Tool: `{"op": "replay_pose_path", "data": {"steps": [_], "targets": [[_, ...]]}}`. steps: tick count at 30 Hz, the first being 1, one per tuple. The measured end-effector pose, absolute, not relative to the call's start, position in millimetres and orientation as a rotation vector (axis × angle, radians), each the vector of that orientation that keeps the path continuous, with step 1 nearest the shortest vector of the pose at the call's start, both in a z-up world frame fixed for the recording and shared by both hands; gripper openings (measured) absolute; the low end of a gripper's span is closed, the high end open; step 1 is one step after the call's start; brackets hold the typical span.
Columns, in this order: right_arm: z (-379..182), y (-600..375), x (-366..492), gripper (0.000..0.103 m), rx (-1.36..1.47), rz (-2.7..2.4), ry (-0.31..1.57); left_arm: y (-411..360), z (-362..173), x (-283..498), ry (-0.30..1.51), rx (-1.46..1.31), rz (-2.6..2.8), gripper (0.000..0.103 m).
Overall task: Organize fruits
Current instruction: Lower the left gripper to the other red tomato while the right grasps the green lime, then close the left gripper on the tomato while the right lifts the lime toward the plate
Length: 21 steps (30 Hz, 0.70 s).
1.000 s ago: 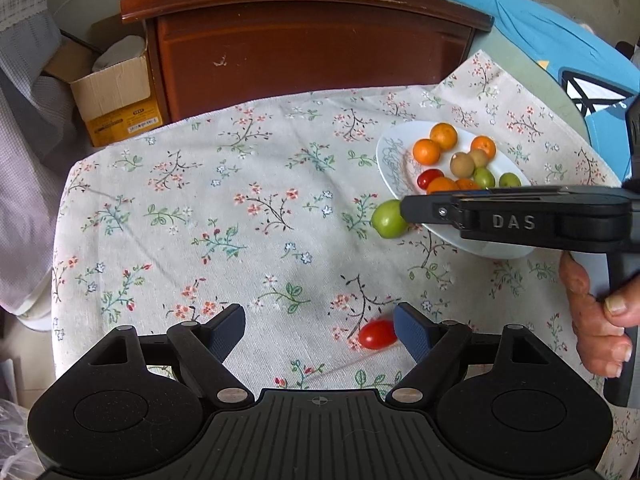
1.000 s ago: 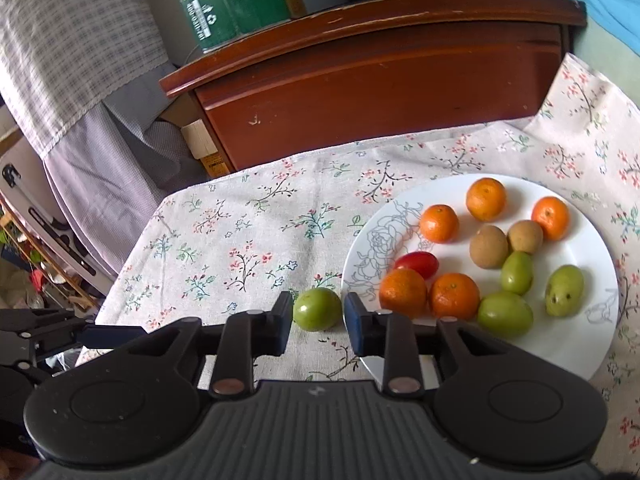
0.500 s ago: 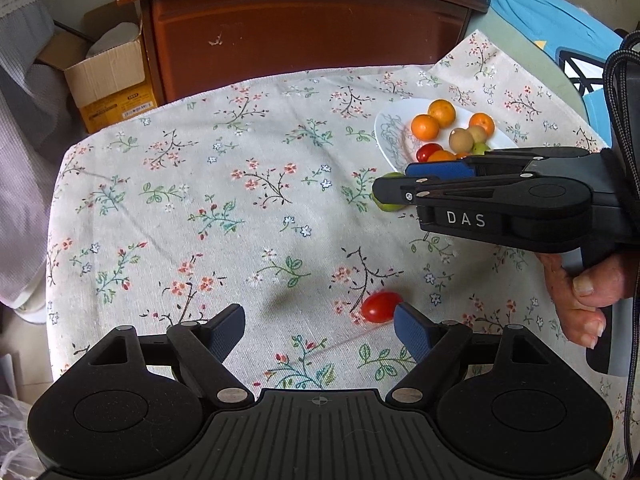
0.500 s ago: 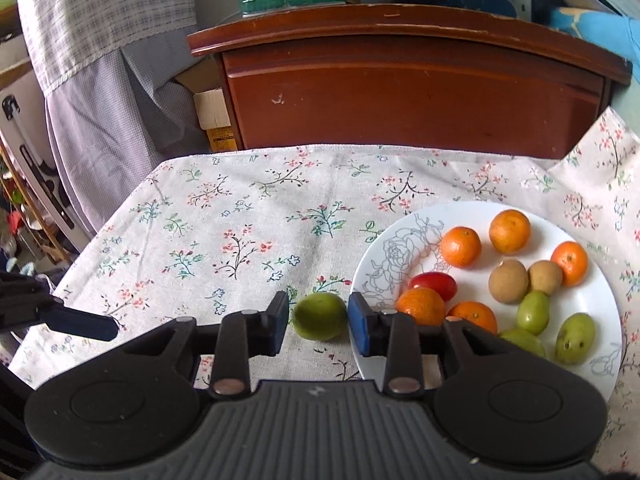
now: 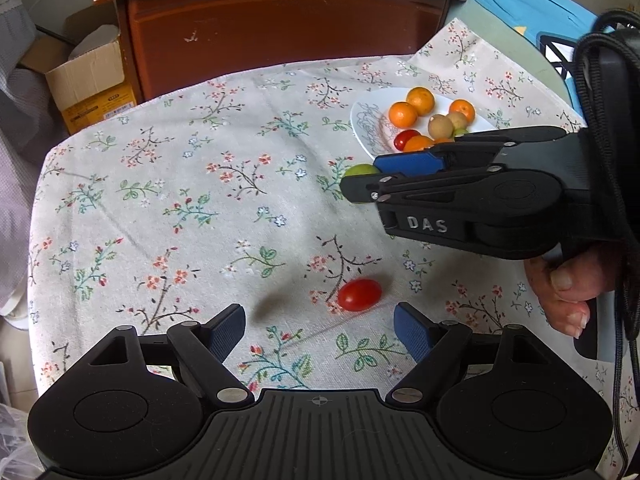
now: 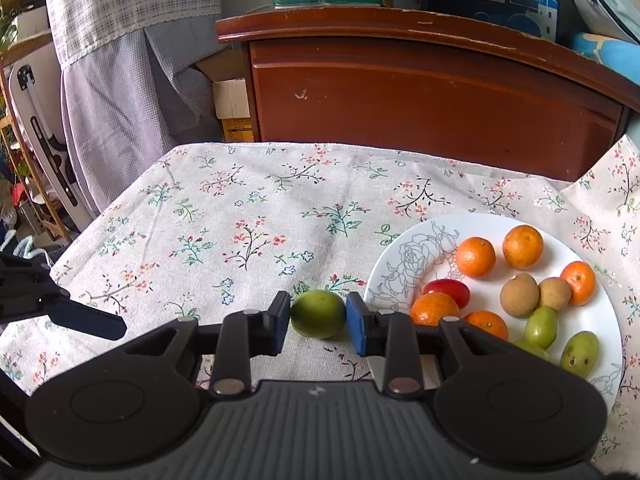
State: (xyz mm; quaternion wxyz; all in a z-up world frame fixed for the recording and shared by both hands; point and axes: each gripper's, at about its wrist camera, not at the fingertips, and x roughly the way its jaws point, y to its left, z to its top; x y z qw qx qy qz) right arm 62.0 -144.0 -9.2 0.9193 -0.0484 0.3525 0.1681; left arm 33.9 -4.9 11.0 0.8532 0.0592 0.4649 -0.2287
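Observation:
A round green fruit (image 6: 318, 314) sits between the fingers of my right gripper (image 6: 317, 322), which is shut on it just left of the white plate (image 6: 404, 256). The plate holds several oranges, brown fruits, green fruits and a red tomato (image 6: 447, 291). In the left wrist view the right gripper (image 5: 362, 184) covers most of the green fruit (image 5: 360, 170) beside the plate (image 5: 366, 128). My left gripper (image 5: 319, 328) is open and empty. A loose red cherry tomato (image 5: 359, 295) lies on the cloth just ahead of its fingers, nearer the right finger.
The table has a floral cloth (image 5: 192, 184). A dark wooden headboard (image 6: 420, 92) stands behind it. A cardboard box (image 5: 86, 84) sits on the floor at back left. Hanging checked fabric (image 6: 132, 48) is off the table's left side.
My right gripper has closed in on the green fruit and swung left, away from the plate's centre. The left gripper has pulled back a little from the red tomato.

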Motion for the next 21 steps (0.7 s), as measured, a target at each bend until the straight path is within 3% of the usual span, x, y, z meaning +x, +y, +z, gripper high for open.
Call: {"op": "replay_pose_path", "data": {"steps": [10,15,17,21], "targets": [[-12.0,-146.8,62.6,0.032,-0.032,0.344,0.745,-11.8,5.9,35.3,0.956,0.101,-0.503,0.075],[0.0,-155.9,61.3,0.032,0.03,0.336,0.739,-16.1,5.3,35.9,0.939,0.109,-0.514,0.065],[6.9,-161.2,59.4,0.032,0.062,0.332,0.738,-18.6,5.1,35.7,0.933,0.119,-0.523,0.055],[21.5,-172.0,51.2,0.032,0.099,0.313,0.735,-24.0,3.7,34.8,0.916,0.153,-0.529,0.046]]}}
